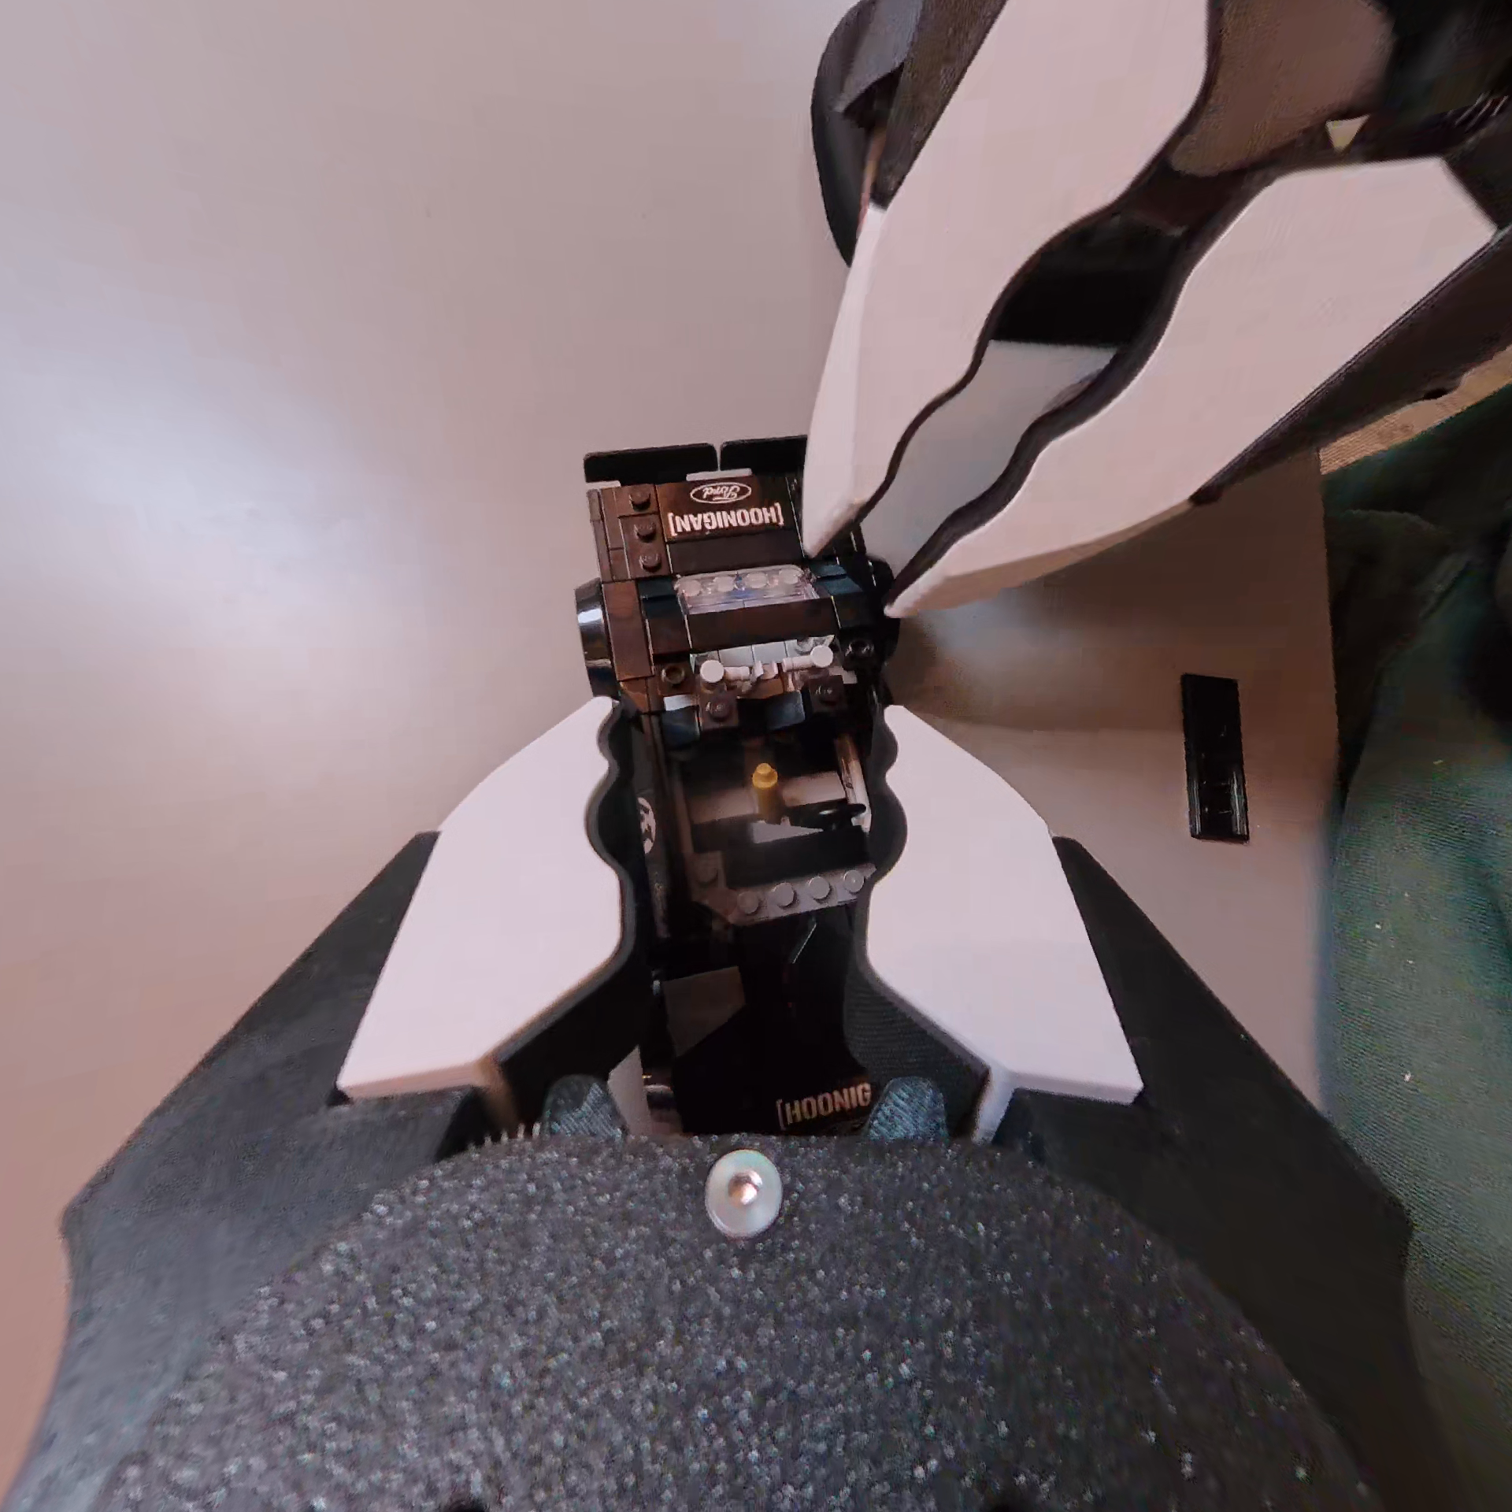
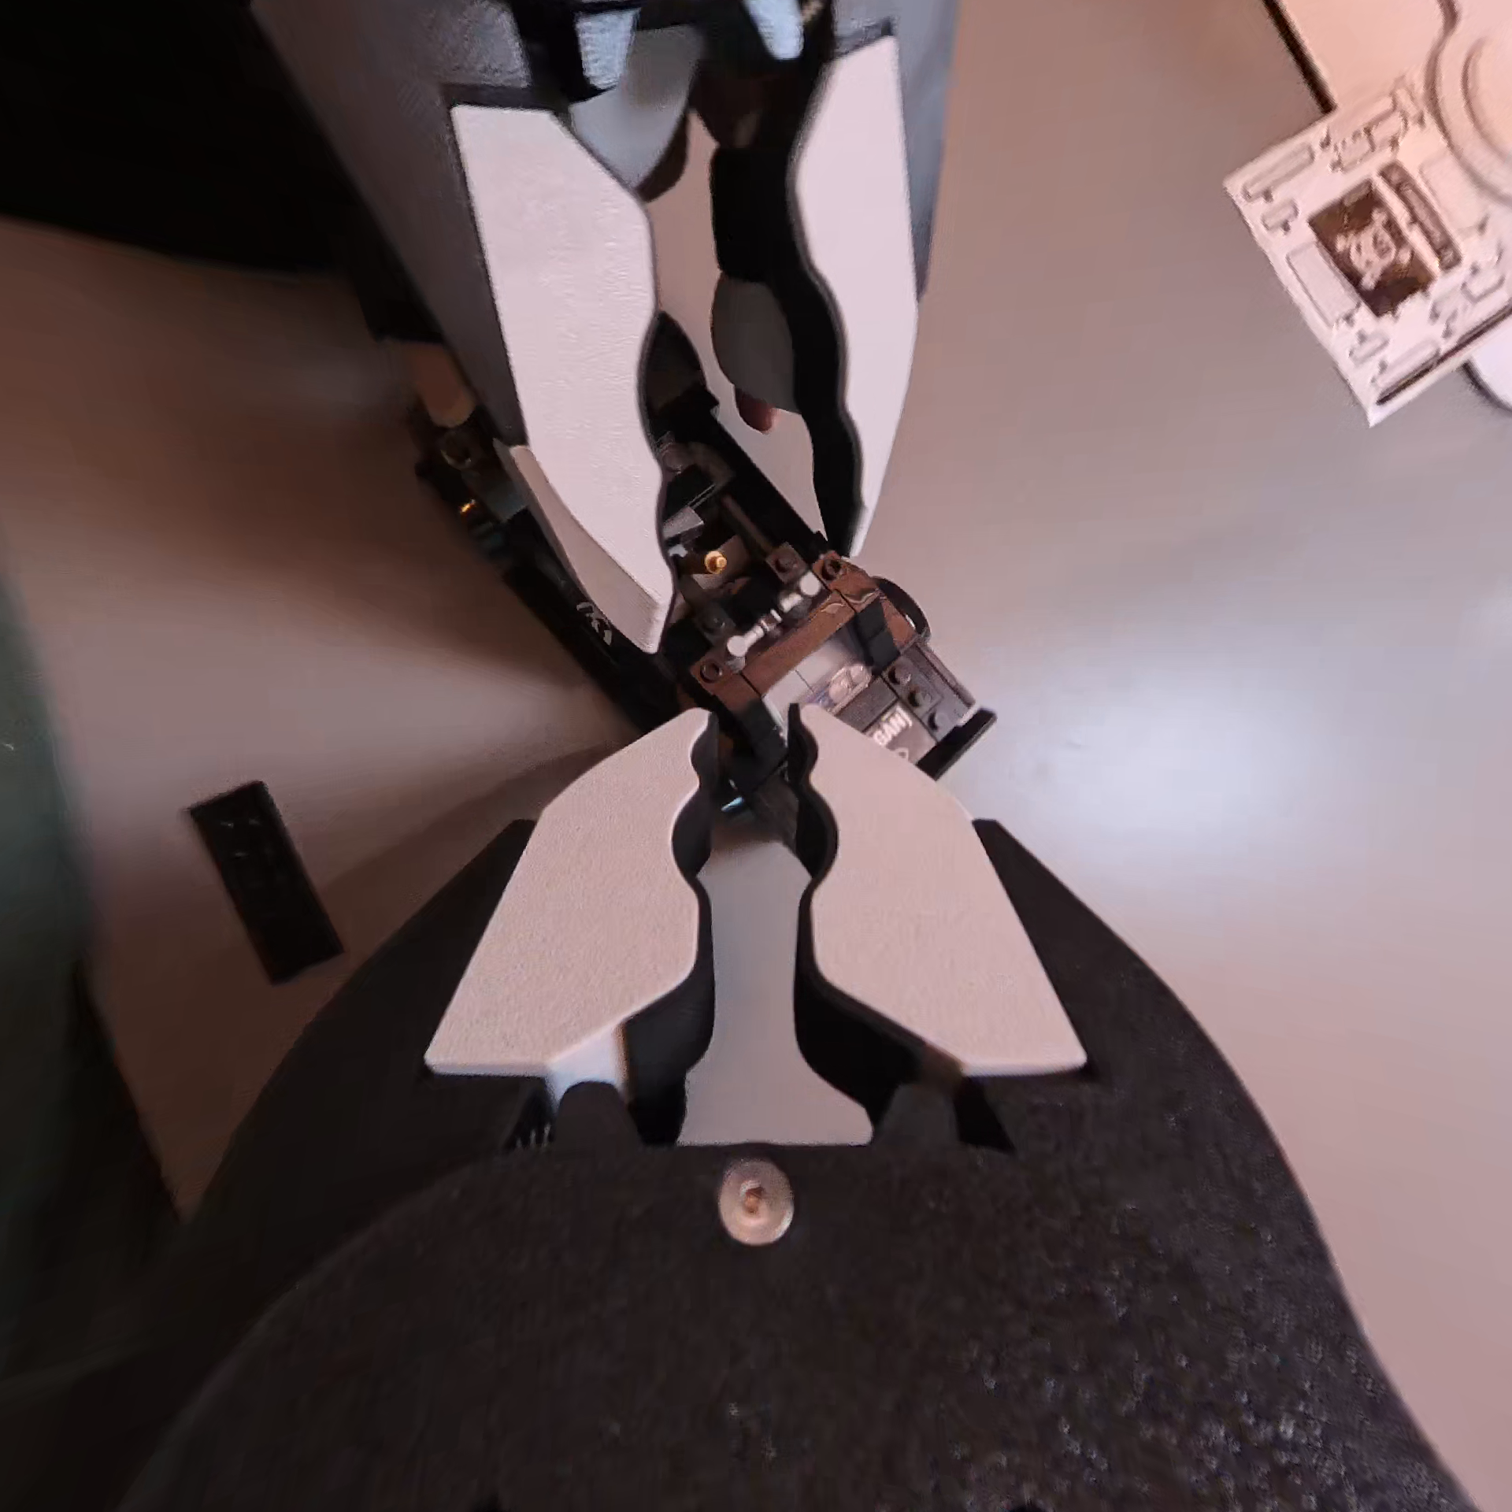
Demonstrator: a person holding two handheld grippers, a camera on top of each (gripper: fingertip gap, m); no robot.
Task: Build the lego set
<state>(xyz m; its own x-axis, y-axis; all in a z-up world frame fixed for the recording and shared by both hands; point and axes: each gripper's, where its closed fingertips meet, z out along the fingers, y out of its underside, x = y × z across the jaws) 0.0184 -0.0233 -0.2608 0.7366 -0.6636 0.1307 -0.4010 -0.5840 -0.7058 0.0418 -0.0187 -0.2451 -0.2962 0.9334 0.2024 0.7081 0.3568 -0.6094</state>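
Black lego car [image 1: 736, 695] lies lengthwise in my left gripper [image 1: 746, 720], its jaws clamped on its flanks, while my right gripper [image 2: 753, 724], nearly closed, pinches its front corner

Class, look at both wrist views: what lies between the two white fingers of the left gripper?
The black lego car fills that gap: the left gripper clamps its body, cockpit showing between the fingers. The left wrist view shows this best; the right gripper meets its far end.
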